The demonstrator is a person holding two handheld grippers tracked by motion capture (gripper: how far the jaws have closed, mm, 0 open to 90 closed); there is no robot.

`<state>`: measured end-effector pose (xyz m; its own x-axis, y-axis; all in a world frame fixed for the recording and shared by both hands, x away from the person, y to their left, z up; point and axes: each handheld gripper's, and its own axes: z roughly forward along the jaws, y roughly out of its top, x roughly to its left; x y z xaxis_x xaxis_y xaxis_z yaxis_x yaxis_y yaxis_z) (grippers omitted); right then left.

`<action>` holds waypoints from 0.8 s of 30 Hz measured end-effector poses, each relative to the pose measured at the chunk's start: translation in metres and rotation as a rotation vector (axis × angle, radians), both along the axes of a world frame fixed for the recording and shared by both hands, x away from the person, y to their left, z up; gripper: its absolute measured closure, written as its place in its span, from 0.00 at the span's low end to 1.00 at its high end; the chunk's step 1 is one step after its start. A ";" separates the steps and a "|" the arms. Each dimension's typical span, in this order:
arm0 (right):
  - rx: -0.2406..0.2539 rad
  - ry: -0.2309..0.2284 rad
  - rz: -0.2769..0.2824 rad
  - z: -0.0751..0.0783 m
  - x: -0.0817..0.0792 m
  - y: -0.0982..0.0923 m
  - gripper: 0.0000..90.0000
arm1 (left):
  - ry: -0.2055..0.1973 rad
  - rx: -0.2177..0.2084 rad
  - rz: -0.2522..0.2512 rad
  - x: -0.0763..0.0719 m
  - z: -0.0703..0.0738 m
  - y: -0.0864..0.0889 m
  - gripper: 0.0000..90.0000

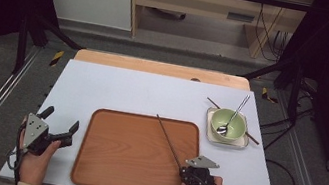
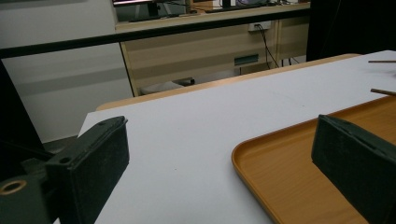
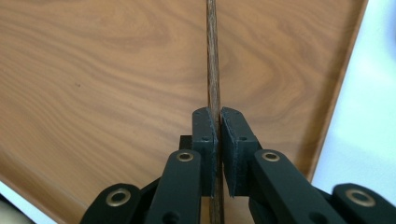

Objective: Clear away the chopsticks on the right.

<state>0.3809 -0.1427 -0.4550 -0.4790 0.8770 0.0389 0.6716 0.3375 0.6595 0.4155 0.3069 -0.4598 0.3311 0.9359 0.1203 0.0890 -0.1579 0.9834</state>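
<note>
Over the wooden tray (image 1: 129, 168), the right gripper (image 3: 218, 122) pinches a dark chopstick (image 3: 213, 60) between its two jaws, and the stick points away across the tray. At the tray's left edge, the left gripper (image 1: 60, 123) rests on the white table (image 1: 117, 89) with its jaws spread wide and nothing between them. Far right stands a green bowl (image 1: 238, 121) with a spoon (image 1: 231, 118), a second chopstick (image 1: 252, 136) under it.

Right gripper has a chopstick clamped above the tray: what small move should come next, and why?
Probably lower it and lay it flat on the tray. The right gripper is shut on the chopstick, which slants over the wooden tray, and its mate lies under the bowl's dish. The left gripper hangs open beside the tray.
</note>
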 end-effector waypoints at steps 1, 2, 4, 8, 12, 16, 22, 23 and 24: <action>-0.006 -0.002 0.001 0.000 0.000 0.000 0.94 | -0.002 0.000 0.000 0.000 0.000 0.000 0.04; -0.008 -0.003 0.000 -0.001 0.000 0.000 0.94 | -0.003 0.000 0.000 0.000 0.001 0.000 0.04; -0.007 -0.002 -0.004 -0.001 -0.001 0.000 0.94 | -0.004 0.001 0.000 0.000 0.001 -0.001 0.04; -0.003 0.006 -0.005 -0.001 -0.004 -0.004 0.94 | -0.002 0.004 -0.002 0.001 0.001 -0.002 0.04; -0.015 0.011 -0.013 -0.002 -0.005 -0.007 0.94 | -0.004 0.007 -0.011 0.003 0.001 -0.005 0.04; -0.032 0.024 -0.038 -0.003 -0.004 -0.008 0.94 | -0.004 0.012 -0.016 0.003 0.001 -0.006 0.04; -0.045 0.028 -0.041 -0.005 0.000 -0.010 0.94 | -0.005 0.007 -0.015 0.003 0.001 -0.005 0.04; -0.040 0.022 -0.043 -0.006 0.000 -0.010 0.93 | -0.005 0.007 -0.015 0.003 0.001 -0.005 0.04; -0.043 0.013 -0.043 -0.006 0.000 -0.011 0.92 | -0.006 0.008 -0.016 0.003 0.001 -0.005 0.04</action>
